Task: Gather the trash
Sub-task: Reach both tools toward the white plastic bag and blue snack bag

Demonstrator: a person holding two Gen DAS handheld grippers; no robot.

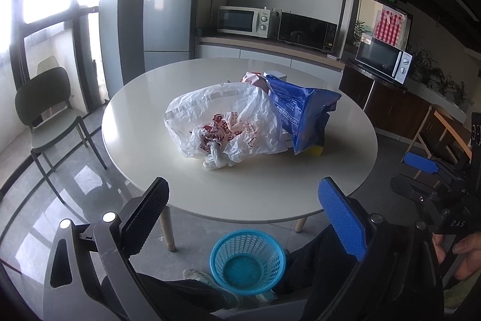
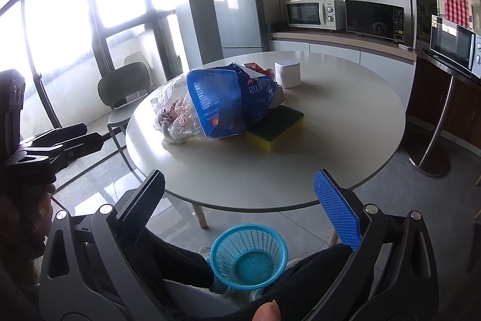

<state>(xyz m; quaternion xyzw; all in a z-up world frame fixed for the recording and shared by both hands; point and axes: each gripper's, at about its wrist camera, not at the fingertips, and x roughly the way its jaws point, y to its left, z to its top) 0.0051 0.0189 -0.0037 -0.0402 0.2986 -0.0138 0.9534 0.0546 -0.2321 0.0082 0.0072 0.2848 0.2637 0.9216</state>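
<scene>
Crinkled white plastic bag (image 1: 222, 122), glossy blue foil bag (image 1: 303, 113), yellow-green sponge (image 2: 275, 125) mid round bench (image 1: 150, 152). Blue mesh basket (image 1: 248, 257) on floor, empty. Left hand-held gripper (image 1: 243, 218) and right hand-held gripper (image 2: 240, 209) both spread wide, holding nothing.

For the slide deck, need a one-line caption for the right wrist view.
Open right gripper above an empty blue wastebasket, facing a round table holding a white plastic bag, blue snack bag and sponge.
</scene>
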